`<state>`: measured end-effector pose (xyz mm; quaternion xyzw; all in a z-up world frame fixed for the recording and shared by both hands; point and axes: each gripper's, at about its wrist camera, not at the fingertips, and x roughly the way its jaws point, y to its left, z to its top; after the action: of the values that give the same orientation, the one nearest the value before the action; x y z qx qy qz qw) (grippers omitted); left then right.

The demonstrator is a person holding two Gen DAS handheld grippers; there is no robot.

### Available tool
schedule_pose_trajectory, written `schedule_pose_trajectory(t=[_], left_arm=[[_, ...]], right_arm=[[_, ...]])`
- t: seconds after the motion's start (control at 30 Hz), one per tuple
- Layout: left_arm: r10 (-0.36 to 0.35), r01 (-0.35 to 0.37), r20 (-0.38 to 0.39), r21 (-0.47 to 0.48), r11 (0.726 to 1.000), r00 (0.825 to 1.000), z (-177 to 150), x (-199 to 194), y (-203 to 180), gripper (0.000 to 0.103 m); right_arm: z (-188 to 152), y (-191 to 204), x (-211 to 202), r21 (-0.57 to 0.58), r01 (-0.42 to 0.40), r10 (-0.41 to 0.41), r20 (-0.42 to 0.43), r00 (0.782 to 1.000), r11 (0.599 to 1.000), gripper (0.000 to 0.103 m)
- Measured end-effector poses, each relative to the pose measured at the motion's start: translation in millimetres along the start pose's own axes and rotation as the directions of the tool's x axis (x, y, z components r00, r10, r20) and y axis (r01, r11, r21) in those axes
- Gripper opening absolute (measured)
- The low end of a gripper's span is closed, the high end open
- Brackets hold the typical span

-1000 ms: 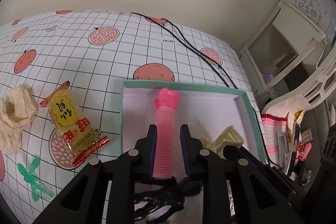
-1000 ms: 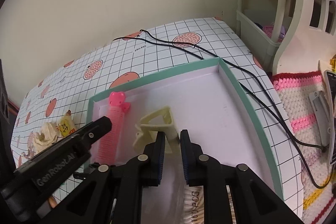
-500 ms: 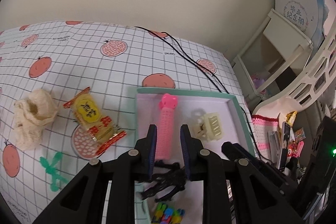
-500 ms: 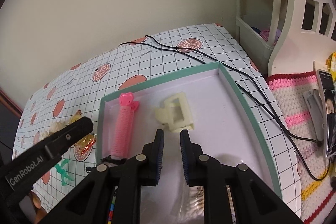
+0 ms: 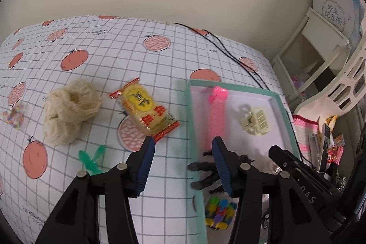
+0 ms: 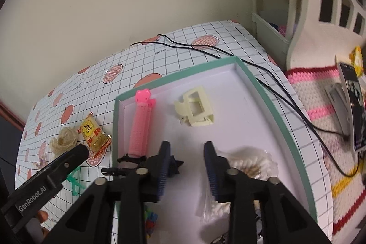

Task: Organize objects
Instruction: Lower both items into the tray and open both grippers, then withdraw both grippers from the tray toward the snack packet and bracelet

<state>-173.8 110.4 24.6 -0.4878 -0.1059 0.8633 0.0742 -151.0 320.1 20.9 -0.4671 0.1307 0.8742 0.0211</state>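
— On the fruit-print tablecloth (image 5: 137, 56) there's plenty left outside the tray: the yellow snack packet (image 5: 143, 110), the cream scrunchie (image 5: 71, 111), the green clip (image 5: 91, 158) and a small bag of coloured bits (image 5: 13, 117) out at the left edge.

— And inside the teal-rimmed tray (image 6: 281, 127)?

— The pink hair roller (image 6: 140, 125) lies along its left wall, the cream claw clip (image 6: 196, 106) just beside it, apart from it. Nearer us sit a black claw clip (image 5: 205, 173), a bag of cotton swabs (image 6: 247, 161) and some bright little clips (image 5: 219, 209).

— Are the grippers carrying anything?

— No. The left gripper (image 5: 183, 154) has its fingers spread wide, empty, straddling the tray's left rim. The right gripper (image 6: 186, 159) is spread too, empty, hovering over the tray floor.

— What worries you?

— That snack packet. It's glossy, so I'd guess it slides or crumples under a pinch at its crimped end. The left fingers are also close to the rim; dropping there could knock the tray and scatter what's sorted. And the black cable (image 6: 263, 79) runs right against the tray's far corner, so a shove might drag it.

— Anything you can't make out?

— The roller is smeared in the left view. The gripper arms cover the tray's near end, and the clutter at the right margin is too small to name.
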Motion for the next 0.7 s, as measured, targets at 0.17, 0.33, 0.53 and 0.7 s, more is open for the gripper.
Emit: schedule_pose_trajectory(t=[0.17,0.33,0.53,0.7], left_arm=[[0.012,-0.012,-0.002,-0.009,1.000,1.000,-1,-4,6,0.062],[0.050,-0.050,-0.007,0.003,0.999,0.999,-2,-1,10,0.063],[0.059,-0.059,-0.010,-0.011,0.998,0.998,-1,3,18,0.083],[0.085,-0.085,-0.004,0.009,0.996,0.996,-2,5,20,0.085]], right_arm=[[-5,0,-2,0.002,0.011,-0.011,-0.003,1.000,1.000,0.048],[-5,1,-1,-0.011,0.033,-0.033,0.008,0.999,0.999,0.065],[-6,2,4,-0.040,0.068,-0.068,0.011,0.998,0.997,0.075],[-6,2,6,-0.038,0.076,-0.075,0.018,0.997,0.996,0.084]])
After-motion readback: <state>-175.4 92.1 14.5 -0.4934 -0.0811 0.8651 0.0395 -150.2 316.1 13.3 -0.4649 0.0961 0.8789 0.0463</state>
